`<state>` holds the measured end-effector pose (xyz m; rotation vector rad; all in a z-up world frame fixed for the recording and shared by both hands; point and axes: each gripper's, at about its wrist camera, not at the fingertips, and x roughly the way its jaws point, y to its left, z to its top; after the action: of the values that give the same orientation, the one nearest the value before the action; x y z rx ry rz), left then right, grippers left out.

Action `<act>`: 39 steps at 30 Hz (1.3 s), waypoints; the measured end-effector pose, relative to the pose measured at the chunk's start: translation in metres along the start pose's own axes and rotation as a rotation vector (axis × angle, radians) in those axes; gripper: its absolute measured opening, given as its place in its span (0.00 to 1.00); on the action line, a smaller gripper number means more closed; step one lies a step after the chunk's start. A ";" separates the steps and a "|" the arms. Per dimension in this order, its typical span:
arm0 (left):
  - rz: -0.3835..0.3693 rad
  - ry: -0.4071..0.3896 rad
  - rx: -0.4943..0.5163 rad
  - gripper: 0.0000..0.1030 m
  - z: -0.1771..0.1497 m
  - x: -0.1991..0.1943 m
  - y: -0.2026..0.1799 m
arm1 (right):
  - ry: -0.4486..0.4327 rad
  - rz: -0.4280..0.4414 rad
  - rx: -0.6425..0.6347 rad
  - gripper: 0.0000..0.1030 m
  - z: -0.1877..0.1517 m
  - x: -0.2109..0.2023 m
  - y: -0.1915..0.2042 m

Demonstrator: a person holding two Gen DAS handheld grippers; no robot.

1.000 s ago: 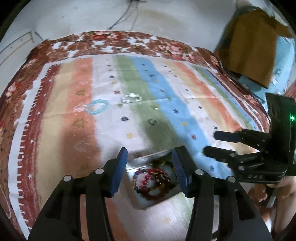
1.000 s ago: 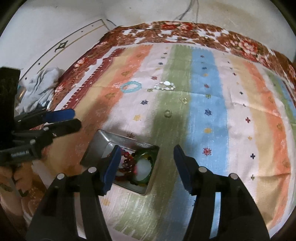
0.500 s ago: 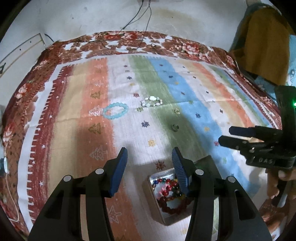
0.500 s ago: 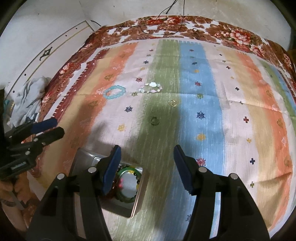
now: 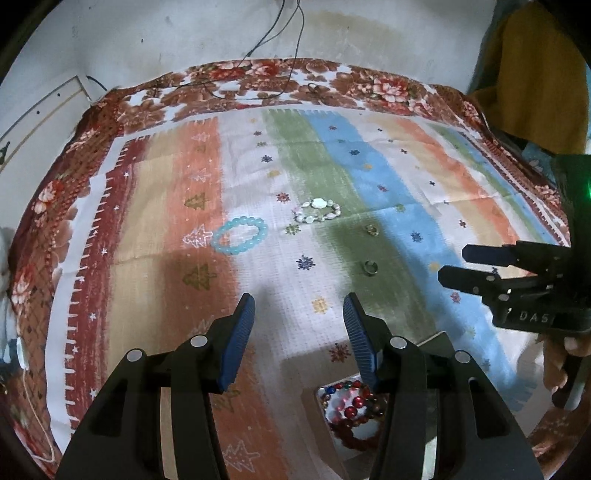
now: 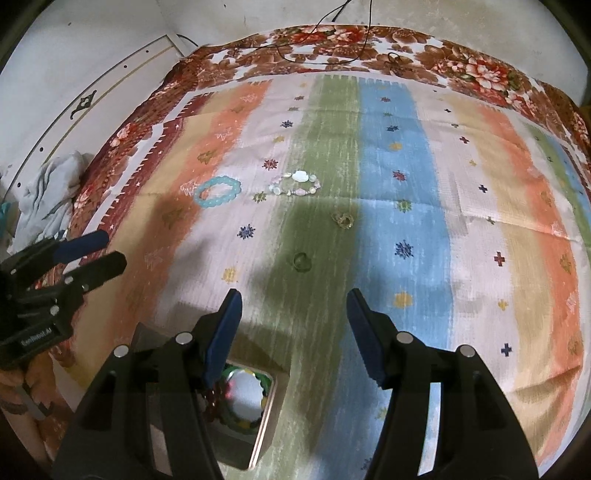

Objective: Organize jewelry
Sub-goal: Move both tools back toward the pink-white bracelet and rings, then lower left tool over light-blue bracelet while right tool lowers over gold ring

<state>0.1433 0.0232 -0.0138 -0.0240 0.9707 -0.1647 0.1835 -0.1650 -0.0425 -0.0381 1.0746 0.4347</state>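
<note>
A light blue bead bracelet [image 5: 239,235] [image 6: 218,191] and a white shell bracelet [image 5: 317,210] [image 6: 297,183] lie on the striped cloth. Two small rings lie nearer: a gold one [image 5: 372,230] [image 6: 343,219] and a silver one [image 5: 369,267] [image 6: 301,260]. A metal tin [image 5: 439,341] [image 6: 267,413] with bead bracelets [image 5: 351,410] in it sits close below both grippers. My left gripper [image 5: 298,332] is open and empty above the cloth. My right gripper [image 6: 293,325] is open and empty; it also shows in the left wrist view [image 5: 458,264].
The striped cloth [image 5: 461,192] has a floral border [image 6: 472,66]. A black cable [image 5: 273,33] runs down the wall onto it. A grey rag [image 6: 48,188] lies off the left edge. A mustard cloth [image 5: 535,74] hangs at the far right.
Both grippers have pulled back and up from the tin, which now sits lower in both views. Both stay open and empty. The jewelry on the cloth has not moved.
</note>
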 end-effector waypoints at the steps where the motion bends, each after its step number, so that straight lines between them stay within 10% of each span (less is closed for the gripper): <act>1: 0.005 0.005 -0.001 0.48 0.001 0.003 0.002 | 0.001 0.004 0.001 0.58 0.002 0.002 0.000; 39: 0.040 0.131 -0.035 0.50 0.054 0.094 0.033 | 0.110 0.038 0.011 0.69 0.038 0.067 -0.002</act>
<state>0.2446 0.0387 -0.0636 -0.0264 1.1037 -0.1131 0.2428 -0.1356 -0.0820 -0.0317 1.1876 0.4651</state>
